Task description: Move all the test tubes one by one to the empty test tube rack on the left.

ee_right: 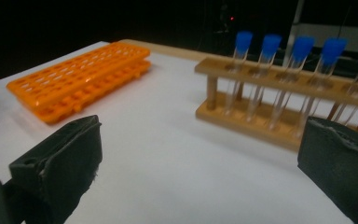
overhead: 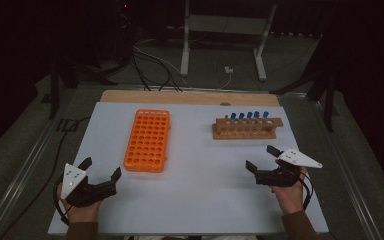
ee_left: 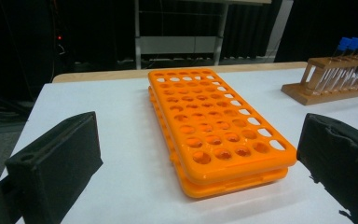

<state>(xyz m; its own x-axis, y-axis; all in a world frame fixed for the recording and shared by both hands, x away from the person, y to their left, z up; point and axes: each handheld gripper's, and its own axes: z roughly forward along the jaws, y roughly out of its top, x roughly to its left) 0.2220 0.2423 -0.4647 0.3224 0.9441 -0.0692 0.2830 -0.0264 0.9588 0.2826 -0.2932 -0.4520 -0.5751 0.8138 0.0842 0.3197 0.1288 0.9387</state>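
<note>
both grippers wide open, empty: left gripper (overhead: 101,169) lower left, right gripper (overhead: 262,157) lower right. capped tubes (overhead: 249,115) upright in wooden rack (overhead: 245,131), upper right; orange rack (overhead: 147,140) centre-left. risk: an off-centre grab tips neighbouring tubes.

Ahead of my left hand lies the orange tube rack (overhead: 147,140), a flat plastic tray of two stacked plates pierced by rows of round holes, every hole empty. It rests flat on the white table (overhead: 200,190), its long side running away from me, left of the middle.

Ahead of my right hand stands the wooden rack (overhead: 244,128), a low stand of light wood set crosswise near the far edge. Five clear test tubes with blue caps (ee_right: 300,49) stand upright in a single row in it, side by side. The two racks are well apart.
</note>
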